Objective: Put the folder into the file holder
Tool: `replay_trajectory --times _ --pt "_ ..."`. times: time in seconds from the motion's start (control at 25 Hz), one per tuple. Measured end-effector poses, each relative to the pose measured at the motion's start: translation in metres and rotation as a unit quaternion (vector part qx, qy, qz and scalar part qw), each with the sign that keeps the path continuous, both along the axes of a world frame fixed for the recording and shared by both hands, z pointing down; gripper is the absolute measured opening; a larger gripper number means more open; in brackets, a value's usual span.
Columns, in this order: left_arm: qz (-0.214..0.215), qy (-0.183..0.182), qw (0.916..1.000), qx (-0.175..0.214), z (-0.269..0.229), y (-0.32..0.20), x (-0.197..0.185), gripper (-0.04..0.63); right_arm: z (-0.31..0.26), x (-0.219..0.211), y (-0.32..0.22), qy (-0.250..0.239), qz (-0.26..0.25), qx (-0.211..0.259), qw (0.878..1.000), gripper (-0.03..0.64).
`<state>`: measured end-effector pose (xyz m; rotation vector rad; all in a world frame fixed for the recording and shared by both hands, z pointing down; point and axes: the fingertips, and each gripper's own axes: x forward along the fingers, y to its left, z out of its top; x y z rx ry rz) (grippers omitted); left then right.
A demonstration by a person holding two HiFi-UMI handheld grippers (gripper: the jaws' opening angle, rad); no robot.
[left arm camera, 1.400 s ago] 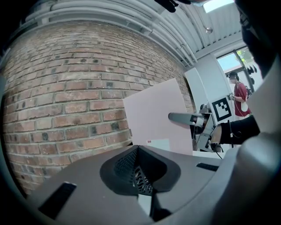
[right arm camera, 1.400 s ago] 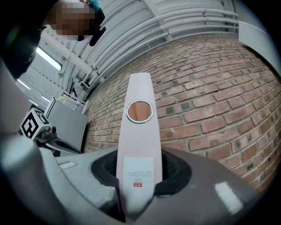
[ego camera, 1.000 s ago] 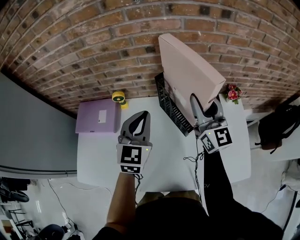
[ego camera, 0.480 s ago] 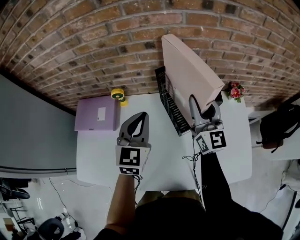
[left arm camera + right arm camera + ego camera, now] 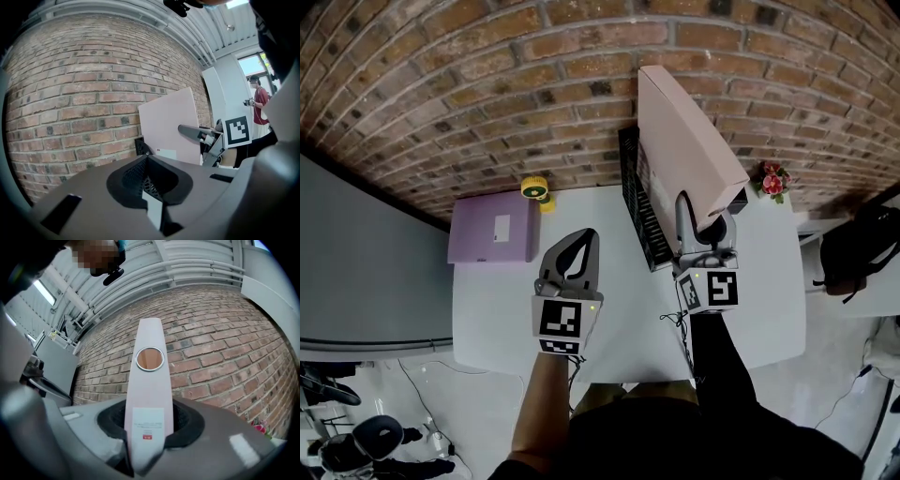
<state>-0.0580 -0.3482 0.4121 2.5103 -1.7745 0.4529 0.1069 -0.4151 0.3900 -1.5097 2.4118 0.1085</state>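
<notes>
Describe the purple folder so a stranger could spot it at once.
Start at the brick wall, then the white table below it. At the table's far left corner lies the purple folder, flat and white-labelled, unlike the pink folder held on edge.

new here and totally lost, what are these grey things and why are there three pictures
There is no robot: a person holds a hand-held gripper in each hand. One picture looks down from a camera on their head. The other two come from cameras riding on the grippers. The right gripper clamps a pink folder in its jaws, by the black mesh file holder. The left gripper is shut and empty above the white table, which also carries a purple folder, a small yellow object and flowers.
</notes>
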Motion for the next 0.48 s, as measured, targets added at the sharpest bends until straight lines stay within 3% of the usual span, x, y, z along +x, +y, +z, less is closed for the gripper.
replay_trajectory --times 0.48 --pt "0.010 0.007 0.9999 -0.007 0.008 0.004 -0.016 0.009 0.010 -0.026 0.002 0.014 0.059 -0.004 0.998 0.149"
